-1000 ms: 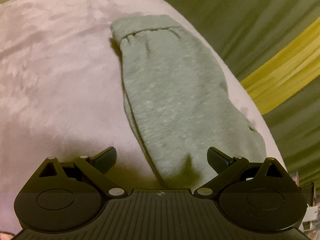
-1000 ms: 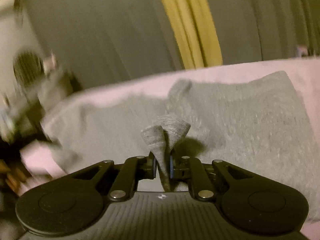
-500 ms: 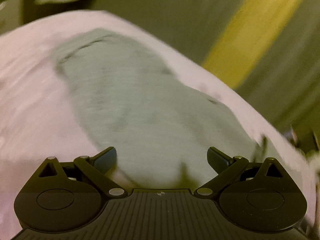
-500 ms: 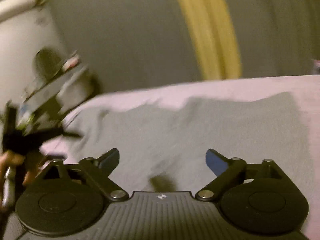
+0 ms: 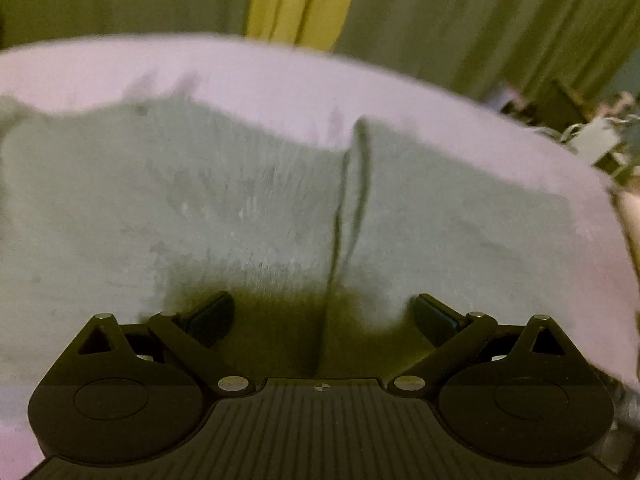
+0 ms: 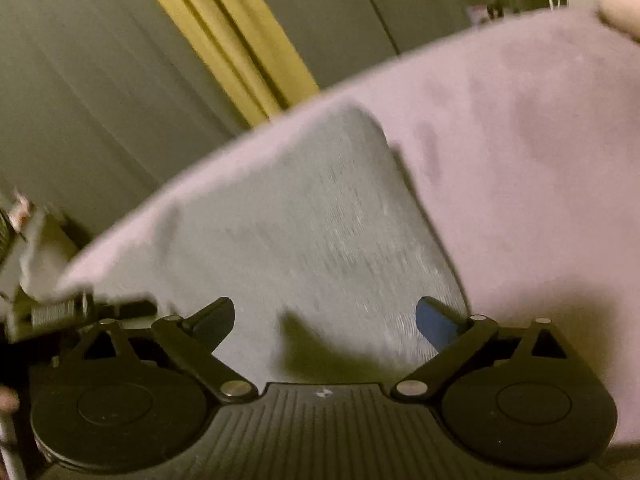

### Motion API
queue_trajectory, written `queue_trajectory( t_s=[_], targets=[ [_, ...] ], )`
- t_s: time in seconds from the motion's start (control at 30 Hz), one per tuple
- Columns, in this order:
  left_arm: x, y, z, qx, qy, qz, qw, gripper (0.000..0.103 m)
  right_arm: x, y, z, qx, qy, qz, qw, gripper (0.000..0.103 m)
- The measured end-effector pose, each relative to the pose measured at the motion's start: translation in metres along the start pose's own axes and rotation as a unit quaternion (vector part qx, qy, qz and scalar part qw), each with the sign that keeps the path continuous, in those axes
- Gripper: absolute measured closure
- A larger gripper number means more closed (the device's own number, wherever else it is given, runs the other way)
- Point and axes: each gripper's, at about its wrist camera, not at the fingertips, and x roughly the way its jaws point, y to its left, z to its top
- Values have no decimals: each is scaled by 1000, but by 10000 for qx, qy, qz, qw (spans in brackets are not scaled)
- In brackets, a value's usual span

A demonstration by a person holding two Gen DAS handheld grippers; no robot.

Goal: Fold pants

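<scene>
No readable text, label or number shows anywhere.

Dim, yellowish light; both fisheye views motion-blurred, edges warped.

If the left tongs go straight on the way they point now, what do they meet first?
Most likely the gray pants: the open left tongs point at the cloth lying on the pink blanket, near a dark crease. The frame is blurred, so how far off it lies is unclear.
</scene>
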Motion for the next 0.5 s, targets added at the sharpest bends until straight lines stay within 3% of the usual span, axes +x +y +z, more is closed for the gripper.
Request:
queue_trajectory(
  t_s=[0.13, 0.2, 0.3, 0.37, 0.4, 0.47, 0.5],
  targets=[
    [7, -19, 3, 502, -94, 127, 9986, 5, -10, 14, 4, -566, -370, -149, 9976, 5],
    [4, -28, 2, 737, -219, -112, 9970, 7, -17, 9, 4, -448, -683, 19, 9967, 5],
    [14, -33, 7, 747, -94, -213, 9969, 14, -21, -9, 7, 90, -842, 519, 9951, 10],
    [22, -30, 10, 637, -78, -174, 9978, 13, -22, -14, 15, 325, -910, 883, 9914, 32],
    [22, -29, 11, 581, -109, -215, 9980, 14, -20, -13, 21, 411, -953, 992, 9896, 38],
    [18, -28, 11, 558, -168, -314, 9978, 24, -19, -12, 28, 458, -1026, 1025, 9884, 51],
    [17, -30, 10, 625, -178, -310, 9974, 39, -13, -14, 31, 451, -962, 928, 9900, 53]
  ],
)
